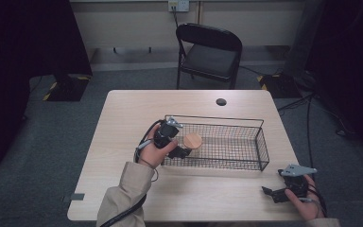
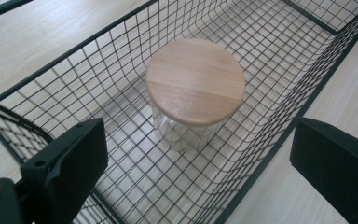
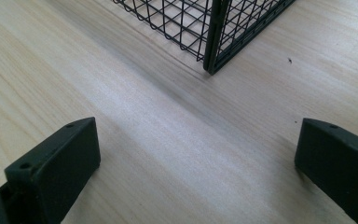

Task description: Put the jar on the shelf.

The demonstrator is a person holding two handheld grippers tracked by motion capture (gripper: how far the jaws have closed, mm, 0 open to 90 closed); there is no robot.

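glass jar (image 2: 186, 130) with wooden lid (image 2: 196, 80) | upright near wire basket (image 1: 260, 142) left end | dead ahead of left gripper (image 2: 191, 172), jaws wide, empty | right gripper (image 3: 196, 172) wide, empty, near table's (image 1: 123, 123) front-right corner

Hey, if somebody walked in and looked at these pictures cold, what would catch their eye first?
Probably the black wire basket in the middle of the pale wooden table, with a clear jar topped by a round wooden lid standing inside its left end. Next, the left claw held open at that end, jaws spread toward the jar, while the right claw sits open near the table's near right corner. An empty black folding chair stands beyond the table.
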